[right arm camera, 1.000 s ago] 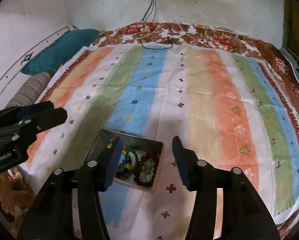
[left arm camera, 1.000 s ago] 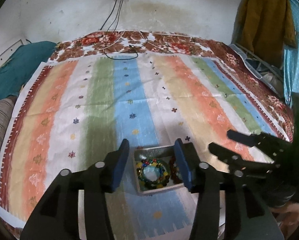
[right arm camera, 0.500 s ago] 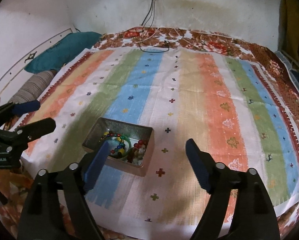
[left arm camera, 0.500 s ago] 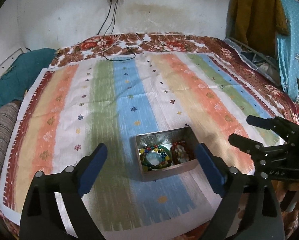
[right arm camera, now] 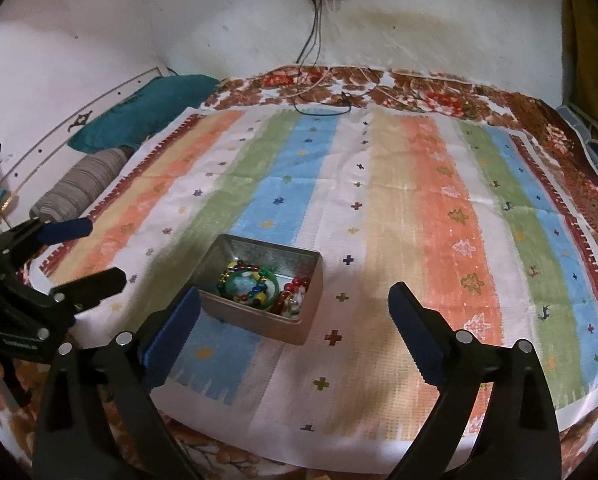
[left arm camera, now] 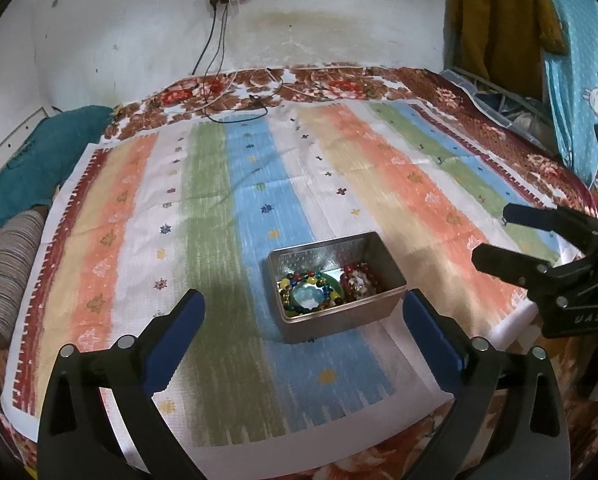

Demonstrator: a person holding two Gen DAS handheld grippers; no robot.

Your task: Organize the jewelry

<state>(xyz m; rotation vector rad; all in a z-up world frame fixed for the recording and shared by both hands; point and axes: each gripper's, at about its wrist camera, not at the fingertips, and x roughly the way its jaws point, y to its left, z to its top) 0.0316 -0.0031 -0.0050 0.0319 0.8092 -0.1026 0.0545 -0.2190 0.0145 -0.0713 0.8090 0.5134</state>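
both grippers pointed steeply down toward the bed; the left gripper [left arm camera: 303, 312] was opening its jaws, nothing between the pads; the right gripper [right arm camera: 295, 308] was opening too, also empty; the metal tin [left arm camera: 335, 288] sat on the striped cloth [left arm camera: 219, 200], at 12 o'clock from the left gripper, at 11 o'clock from the right; inside lay a colourful bead bracelet [left arm camera: 309, 294] and, just beside it at 3 o'clock, a red bead bracelet [left arm camera: 361, 282]; a teal pillow [right arm camera: 139, 108] lay far off at 10 o'clock; black cables [left arm camera: 219, 92] hung down the wall.
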